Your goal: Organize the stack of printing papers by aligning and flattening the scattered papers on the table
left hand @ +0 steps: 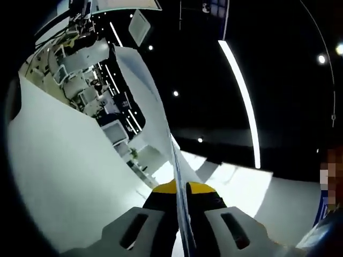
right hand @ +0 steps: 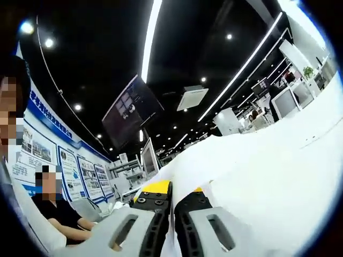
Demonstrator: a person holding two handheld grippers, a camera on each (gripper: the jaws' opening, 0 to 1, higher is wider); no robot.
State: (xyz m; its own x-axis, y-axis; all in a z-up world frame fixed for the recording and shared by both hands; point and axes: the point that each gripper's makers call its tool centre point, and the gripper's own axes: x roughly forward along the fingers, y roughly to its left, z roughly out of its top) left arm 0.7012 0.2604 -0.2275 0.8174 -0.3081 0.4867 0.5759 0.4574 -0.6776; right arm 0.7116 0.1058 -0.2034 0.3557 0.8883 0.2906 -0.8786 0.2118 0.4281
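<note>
Between the jaws of both grippers is where the papers (left hand: 80, 176) sit right now, lifted up and held on edge rather than lying flat. Looking along the left gripper (left hand: 180, 195), the jaws are nearly closed on the sheets' edge, and the paper runs away from about 6 o'clock up toward 11 o'clock, so its long axis goes straight out along the jaws, with a broad white face bowing off to 9 o'clock. From the right gripper view, the right gripper (right hand: 172, 201) is pinched narrow as well, with the white sheet (right hand: 268, 182) spreading out to 3 o'clock and curving up toward 1 o'clock. My read on handling: this stuff is light, floppy and a bit slick sheet against sheet, so it'll sag and fan out if only a corner is pinched, and it creases easily. I'd say holding the two opposite short edges near their middles is the way to go, then tapping the bottom edge down to square things up. Can't tell how many sheets are in the pinch. Further out, a bright ceiling light strip (left hand: 241, 101) runs from 12 toward 5 o'clock in the left gripper view, and in the right gripper view a dark hanging screen (right hand: 130, 111) sits at 11 o'clock, with a seated person (right hand: 59, 214) down at 8 o'clock.
</note>
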